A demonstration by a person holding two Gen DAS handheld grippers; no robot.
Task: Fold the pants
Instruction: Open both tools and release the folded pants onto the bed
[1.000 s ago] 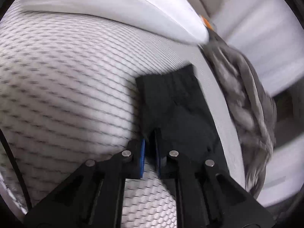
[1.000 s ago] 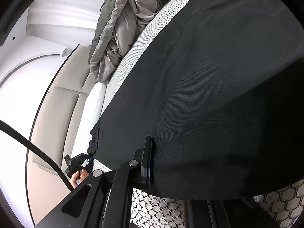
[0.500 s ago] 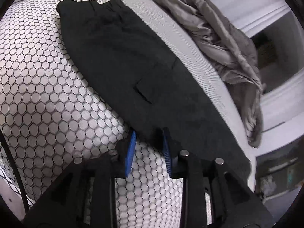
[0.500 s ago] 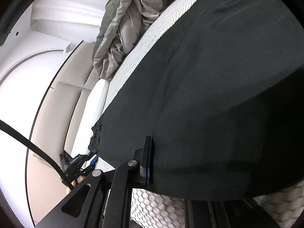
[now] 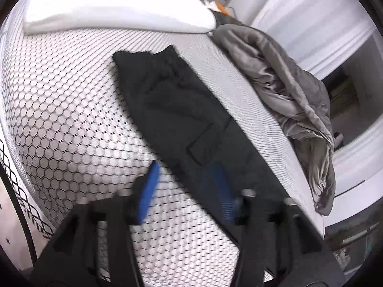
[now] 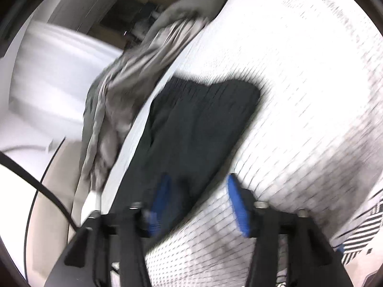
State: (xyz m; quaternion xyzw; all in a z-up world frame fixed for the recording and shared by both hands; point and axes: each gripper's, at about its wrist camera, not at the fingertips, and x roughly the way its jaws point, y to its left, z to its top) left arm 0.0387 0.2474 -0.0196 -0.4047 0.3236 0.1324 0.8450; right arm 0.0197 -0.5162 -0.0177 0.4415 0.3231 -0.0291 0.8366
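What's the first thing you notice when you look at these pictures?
The black pants jump out first, lying as a long strip on the white bed cover with the honeycomb pattern. Next is the crumpled grey blanket, heaped along the bed's edge beside the pants, and a white pillow at the far end. Up close, the left gripper and right gripper show bright blue pads, jaws apart, nothing pinched.
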